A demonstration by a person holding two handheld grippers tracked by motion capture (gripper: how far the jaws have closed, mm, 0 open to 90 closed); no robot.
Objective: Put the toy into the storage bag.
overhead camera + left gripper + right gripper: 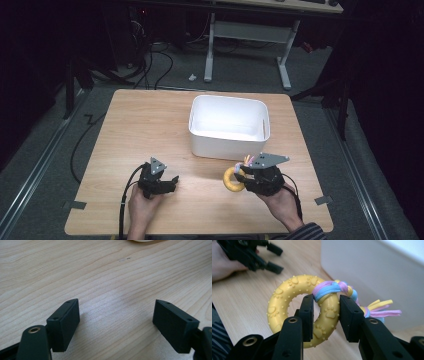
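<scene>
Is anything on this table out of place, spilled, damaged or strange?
Nothing stands out. The white bin sits upright and square on the table. The right gripper holds the yellow ring toy cleanly by its rim, one jaw through the hole. The left gripper is open above bare wood.

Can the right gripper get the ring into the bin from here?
Probably yes. The right gripper is shut on the yellow ring, just in front of the white bin. The bin's top is open, and nothing stands between them but its near wall.

Knobbly rubbery ring (294, 310), cloth strips (379, 308), wood-grain table (112, 277).
</scene>
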